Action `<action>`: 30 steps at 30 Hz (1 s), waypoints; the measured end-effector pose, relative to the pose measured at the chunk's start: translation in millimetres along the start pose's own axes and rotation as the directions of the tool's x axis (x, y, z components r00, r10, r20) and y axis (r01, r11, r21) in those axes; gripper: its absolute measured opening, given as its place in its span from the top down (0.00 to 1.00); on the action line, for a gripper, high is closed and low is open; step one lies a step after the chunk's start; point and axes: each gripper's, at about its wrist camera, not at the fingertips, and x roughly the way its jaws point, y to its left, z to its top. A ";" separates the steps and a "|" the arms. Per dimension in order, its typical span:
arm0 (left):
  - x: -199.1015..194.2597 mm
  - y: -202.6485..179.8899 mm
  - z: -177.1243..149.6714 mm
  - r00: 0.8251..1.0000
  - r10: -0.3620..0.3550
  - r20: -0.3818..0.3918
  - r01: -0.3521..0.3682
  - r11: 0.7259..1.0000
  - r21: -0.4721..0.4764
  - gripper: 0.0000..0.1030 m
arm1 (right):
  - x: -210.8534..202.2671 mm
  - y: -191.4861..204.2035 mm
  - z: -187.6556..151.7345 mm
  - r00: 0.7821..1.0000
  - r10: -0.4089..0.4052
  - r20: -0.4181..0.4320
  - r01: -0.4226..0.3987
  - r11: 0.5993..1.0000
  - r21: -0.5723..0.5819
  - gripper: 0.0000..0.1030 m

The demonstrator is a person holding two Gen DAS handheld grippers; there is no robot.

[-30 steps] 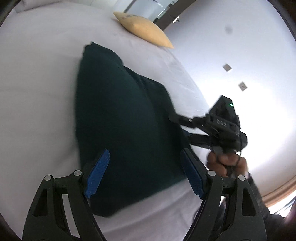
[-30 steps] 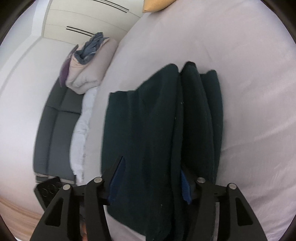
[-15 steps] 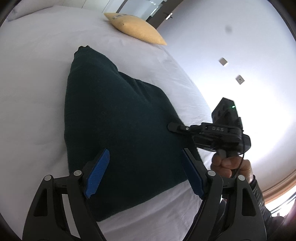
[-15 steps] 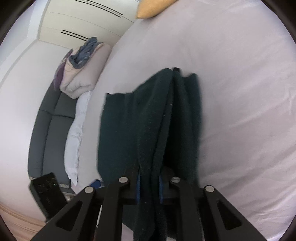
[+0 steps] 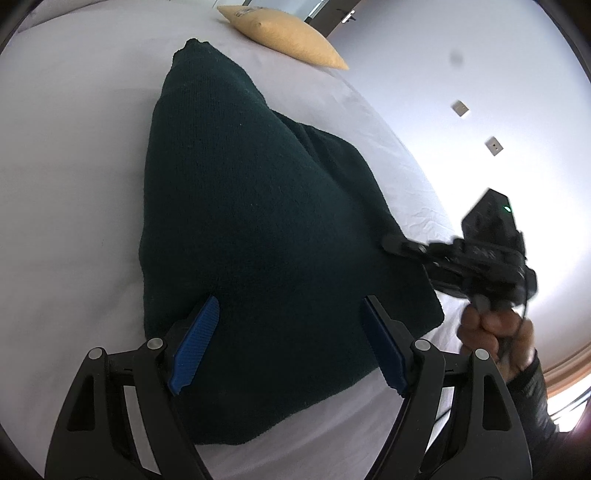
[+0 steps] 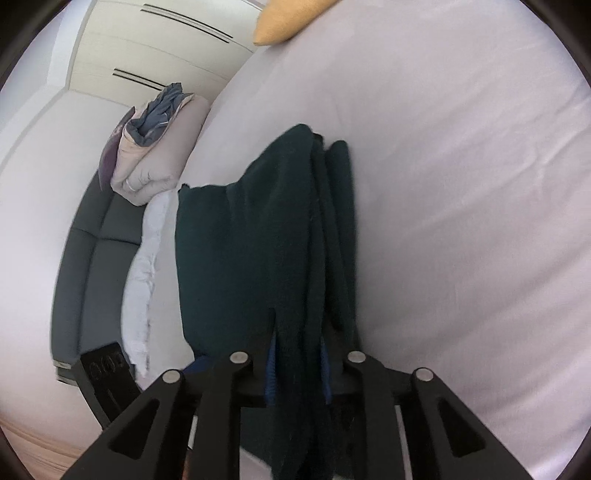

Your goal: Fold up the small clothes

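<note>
A dark green knit garment (image 5: pixel 258 229) lies folded on the white bed. My left gripper (image 5: pixel 288 339) is open, its blue pads hovering over the garment's near part. My right gripper (image 6: pixel 297 373) is shut on the garment's right edge (image 6: pixel 295 258) and lifts it, so the cloth bunches in folds between the pads. In the left wrist view the right gripper (image 5: pixel 391 243) meets the garment's right edge, held by a hand.
A yellow pillow (image 5: pixel 284 33) lies at the far end of the bed (image 5: pixel 55 147). Beside the bed stand a grey sofa (image 6: pixel 85 266) with a rolled duvet (image 6: pixel 155 155) and white wardrobes. A white wall with sockets is on the right.
My right gripper closed on the garment's right edge and raised it. My left gripper stayed open, shifting slightly over the garment.
</note>
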 end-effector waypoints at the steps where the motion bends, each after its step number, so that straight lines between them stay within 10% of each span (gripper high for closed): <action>1: 0.1 1.0 -0.4 1.000 -0.003 0.001 0.003 1.000 -0.007 0.25 | -2.6 3.8 -5.1 1.000 -0.006 -0.004 0.006 1.000 -0.007 0.73; 6: 5.4 -2.1 -7.2 1.000 0.010 -0.002 -0.010 1.000 0.002 0.25 | -1.6 10.3 -29.8 0.995 -0.097 -0.030 0.094 0.992 -0.089 0.89; 16: 16.2 -19.3 -27.2 0.993 0.116 0.005 -0.116 0.983 0.146 0.25 | 0.2 -19.9 -37.2 0.999 -0.032 0.008 0.032 0.999 -0.014 0.94; 24: -30.5 -17.3 22.7 0.983 0.119 0.136 -0.134 0.985 0.107 0.25 | -26.4 7.7 -38.3 0.992 -0.108 0.063 0.113 0.991 -0.074 0.78; 30: 12.8 -9.0 89.3 0.973 0.202 0.110 -0.214 0.970 0.112 0.66 | -36.5 46.6 -6.5 0.983 -0.085 0.165 0.111 0.982 -0.156 0.77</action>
